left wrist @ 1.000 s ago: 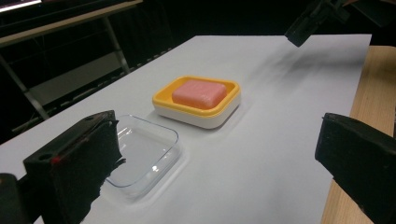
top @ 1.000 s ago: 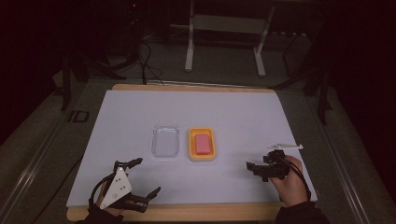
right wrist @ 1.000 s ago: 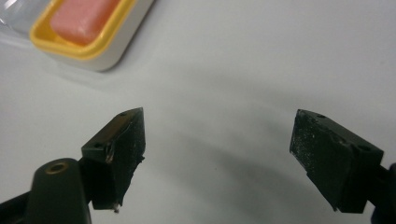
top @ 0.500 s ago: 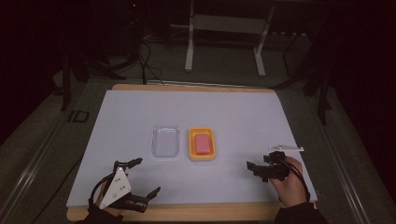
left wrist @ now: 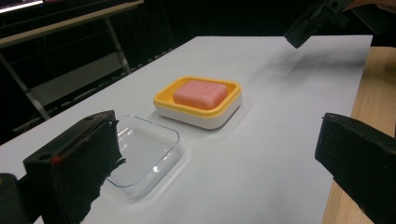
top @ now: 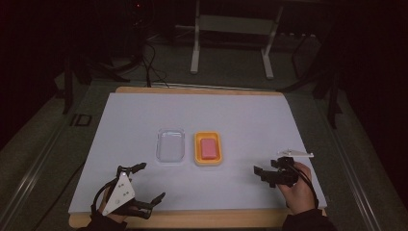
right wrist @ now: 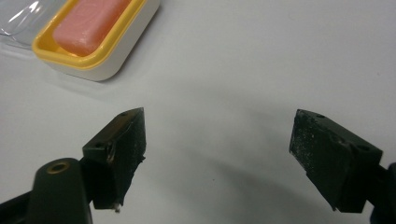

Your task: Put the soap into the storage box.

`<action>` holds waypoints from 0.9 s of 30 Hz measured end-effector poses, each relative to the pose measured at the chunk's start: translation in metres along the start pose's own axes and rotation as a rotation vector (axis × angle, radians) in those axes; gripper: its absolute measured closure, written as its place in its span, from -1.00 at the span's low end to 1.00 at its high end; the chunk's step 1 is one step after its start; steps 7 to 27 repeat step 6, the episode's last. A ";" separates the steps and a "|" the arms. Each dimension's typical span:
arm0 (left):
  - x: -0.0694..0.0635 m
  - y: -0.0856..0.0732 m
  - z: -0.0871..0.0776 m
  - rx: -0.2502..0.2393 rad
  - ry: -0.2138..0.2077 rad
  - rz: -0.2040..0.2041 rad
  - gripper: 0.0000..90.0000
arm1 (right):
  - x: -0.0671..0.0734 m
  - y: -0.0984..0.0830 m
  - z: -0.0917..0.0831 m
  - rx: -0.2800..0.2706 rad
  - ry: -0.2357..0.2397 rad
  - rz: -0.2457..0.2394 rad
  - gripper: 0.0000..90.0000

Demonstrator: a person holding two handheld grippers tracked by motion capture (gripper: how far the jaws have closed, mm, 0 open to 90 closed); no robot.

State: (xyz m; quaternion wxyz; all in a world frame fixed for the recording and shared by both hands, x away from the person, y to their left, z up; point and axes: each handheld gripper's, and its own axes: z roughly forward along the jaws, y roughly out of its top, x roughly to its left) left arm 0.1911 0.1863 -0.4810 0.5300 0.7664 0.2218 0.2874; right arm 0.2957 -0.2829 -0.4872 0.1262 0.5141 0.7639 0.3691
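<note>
While both hands rest near the person's edge of the white tabletop [top: 240, 110], the work in hand looks to be a pink bar of soap [top: 209, 148]. It lies flat in a yellow-rimmed soap dish [top: 208, 137] at the middle of the tabletop. Just to the dish's left, apart from it, sits a clear plastic lid [top: 171, 145], shallow and tray-shaped.

The soap looks like a firm, rounded block, probably light and somewhat slick, so pads could slide off its curved corners. Its two long sides rise a little above the dish rim, and these seem the best place to take hold. The dish itself is light and may shift if the bar is nudged rather than pinched squarely.

The left tongs [top: 146, 182] sit near the front left corner, jaws spread wide and grasping nothing. In the left gripper view the soap lies ahead and between the two black jaws, well apart from them.

The right tongs [top: 266, 169] sit at the front right, also released and empty. In the right gripper view the dish sits at the upper left, beyond the left jaw.
</note>
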 end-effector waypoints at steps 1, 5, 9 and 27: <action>0.000 0.000 0.000 0.000 -0.001 0.001 -0.99 | 0.000 0.000 0.000 0.002 -0.003 -0.001 -0.58; 0.000 0.000 0.000 -0.001 -0.003 0.002 -0.99 | 0.000 0.000 0.000 -0.001 0.001 0.008 -0.53; 0.000 0.000 0.000 0.000 -0.003 0.001 -0.99 | 0.000 0.000 0.000 0.000 0.005 0.012 -0.53; 0.000 0.000 0.000 0.000 -0.003 0.001 -0.99 | 0.000 0.000 0.000 0.000 0.005 0.012 -0.53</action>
